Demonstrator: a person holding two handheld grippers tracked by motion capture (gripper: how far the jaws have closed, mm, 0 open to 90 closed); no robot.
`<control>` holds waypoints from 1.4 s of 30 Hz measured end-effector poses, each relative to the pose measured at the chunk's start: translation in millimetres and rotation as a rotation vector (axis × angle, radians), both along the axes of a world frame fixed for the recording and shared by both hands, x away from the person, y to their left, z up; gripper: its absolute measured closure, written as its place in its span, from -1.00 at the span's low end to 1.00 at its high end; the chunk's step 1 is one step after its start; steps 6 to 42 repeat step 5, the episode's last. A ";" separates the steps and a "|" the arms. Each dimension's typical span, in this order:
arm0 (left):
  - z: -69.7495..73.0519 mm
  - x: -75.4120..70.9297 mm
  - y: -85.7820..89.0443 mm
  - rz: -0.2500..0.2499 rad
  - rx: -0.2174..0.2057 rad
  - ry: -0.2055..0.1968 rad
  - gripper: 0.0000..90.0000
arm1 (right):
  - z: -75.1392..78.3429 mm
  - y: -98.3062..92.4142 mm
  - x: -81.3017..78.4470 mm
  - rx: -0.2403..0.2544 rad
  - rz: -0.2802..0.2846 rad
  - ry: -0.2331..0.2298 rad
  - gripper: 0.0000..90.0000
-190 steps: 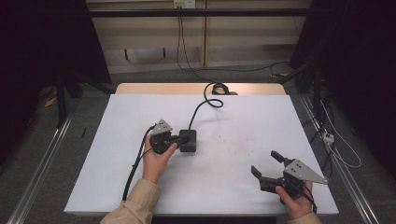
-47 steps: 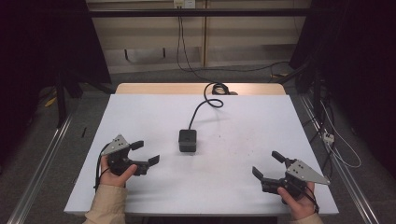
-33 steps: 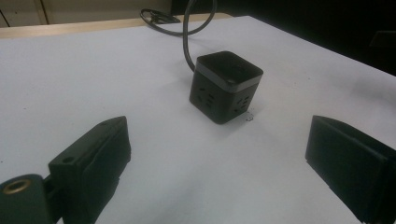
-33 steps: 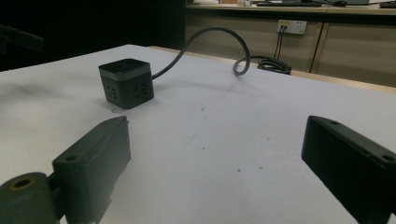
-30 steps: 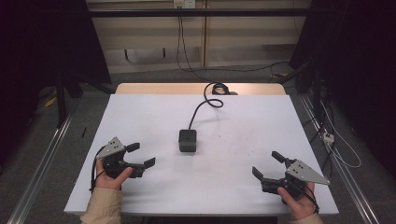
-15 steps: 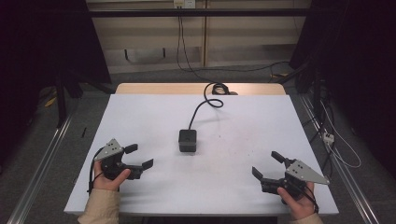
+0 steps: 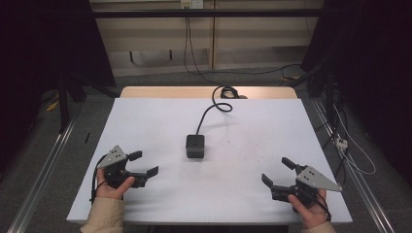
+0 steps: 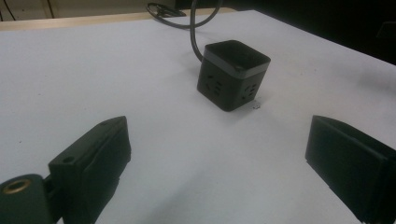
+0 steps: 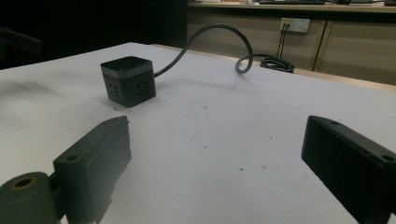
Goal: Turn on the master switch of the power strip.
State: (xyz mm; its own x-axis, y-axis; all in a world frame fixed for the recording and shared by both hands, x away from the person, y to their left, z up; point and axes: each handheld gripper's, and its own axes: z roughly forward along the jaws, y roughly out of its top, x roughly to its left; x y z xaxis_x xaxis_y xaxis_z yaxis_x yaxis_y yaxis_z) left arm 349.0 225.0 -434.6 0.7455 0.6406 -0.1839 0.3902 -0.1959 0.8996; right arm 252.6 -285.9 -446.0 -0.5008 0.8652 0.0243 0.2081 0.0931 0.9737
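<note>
A black cube-shaped power socket (image 7: pixel 195 145) (image 8: pixel 232 74) (image 9: pixel 128 80) sits upright near the middle of the white table (image 7: pixel 252 126), and nothing touches it. Its black cable (image 7: pixel 210 110) runs back to a coil (image 7: pixel 227 92) at the far edge. My left gripper (image 7: pixel 144 163) rests at the front left, open, with nothing between its fingers; the cube lies ahead of it in the left gripper view. My right gripper (image 7: pixel 278 172) is at the front right, open too and holding nothing.
Beyond the table's far edge are a wall outlet (image 7: pixel 190 4) and hanging cords (image 7: pixel 187 43). Metal rails (image 7: pixel 43 170) run along both sides of the table. Loose cables (image 7: pixel 350 145) lie on the floor at the right.
Six seconds ago my left gripper was at the cube; it has since let go and drawn back to the front left, drifting slightly nearer the person in the last second. The right gripper stays put.
</note>
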 end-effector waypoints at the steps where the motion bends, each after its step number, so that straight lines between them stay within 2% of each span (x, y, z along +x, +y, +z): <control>1: -0.2 -0.1 -0.1 0.000 0.001 0.001 -0.86 | -0.3 0.5 0.5 -0.002 0.004 0.001 -0.83; 42: -1.3 0.4 0.1 0.007 0.009 0.000 -0.86 | -0.7 2.0 1.2 -0.006 0.009 0.003 -0.83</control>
